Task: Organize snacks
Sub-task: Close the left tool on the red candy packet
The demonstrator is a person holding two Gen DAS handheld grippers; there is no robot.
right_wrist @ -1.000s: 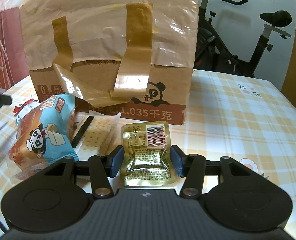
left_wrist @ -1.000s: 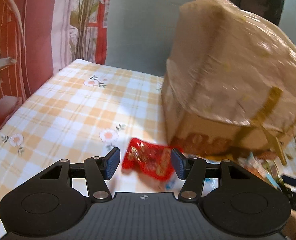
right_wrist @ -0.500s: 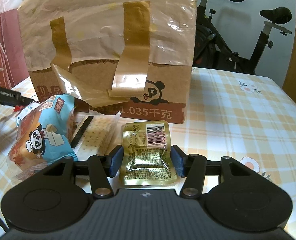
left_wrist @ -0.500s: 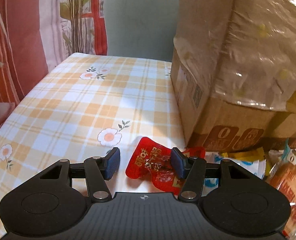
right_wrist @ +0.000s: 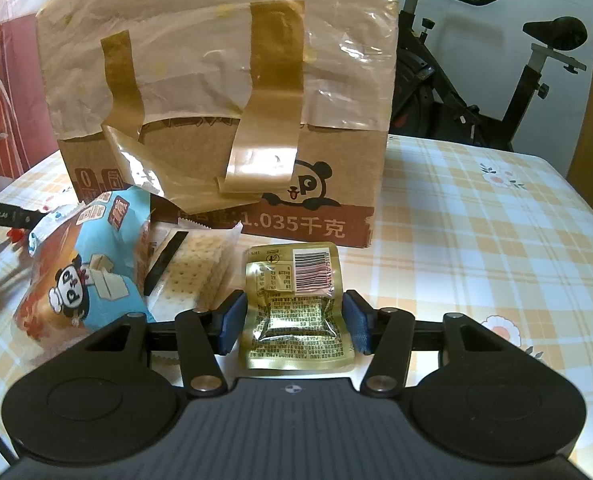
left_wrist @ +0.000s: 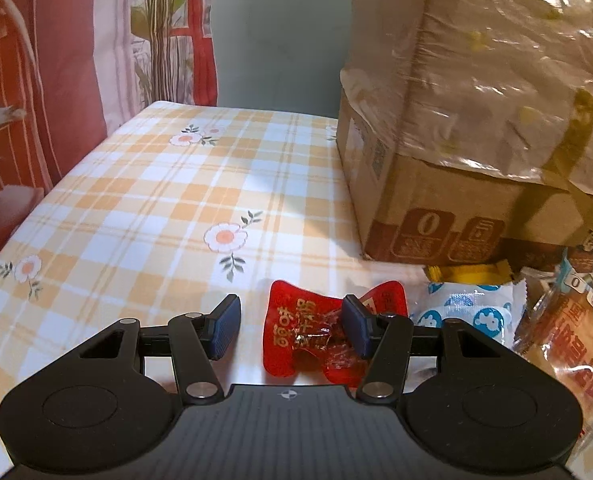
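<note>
left gripper (left_wrist: 292,326) jaws apart, straddling red packet (left_wrist: 296,338) on tablecloth (left_wrist: 136,220), packet off-centre toward right pad | right gripper (right_wrist: 294,326) pads flank gold sachet (right_wrist: 296,312), touching its edges, long axis along fingers | cardboard box (right_wrist: 256,160) just beyond both

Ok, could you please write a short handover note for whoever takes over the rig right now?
Left gripper: jaws open around the red packet on the table, not gripping.
Right gripper: jaws closed on the gold pouch, in front of the cardboard box.
Blue panda packet and cracker pack lie loose beside it.
Done: nothing visibly sorted. Left: grasp and place every snack.
</note>
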